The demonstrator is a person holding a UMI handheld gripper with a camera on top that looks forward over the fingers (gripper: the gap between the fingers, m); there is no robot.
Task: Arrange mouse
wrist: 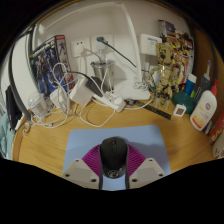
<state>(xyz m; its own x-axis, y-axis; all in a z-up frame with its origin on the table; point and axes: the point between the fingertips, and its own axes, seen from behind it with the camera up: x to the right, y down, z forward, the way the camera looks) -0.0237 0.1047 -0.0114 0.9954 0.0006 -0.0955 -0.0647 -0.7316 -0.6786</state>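
Gripper [114, 172]: I read the fingers as closed on the mouse, pink pads at both flanks | Mouse [113, 153]: black, held between fingers over blue mat [85, 147] | Mat: on wooden desk [45, 145] | Beyond: white cables [75, 98], bottle [203, 108]

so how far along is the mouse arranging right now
Looks done: the black mouse sits on the blue mouse pad. In hand: the gripper has its fingers either side of the mouse, apparently pressing it. Left: likely final positioning and letting go, away from the white cables beyond.
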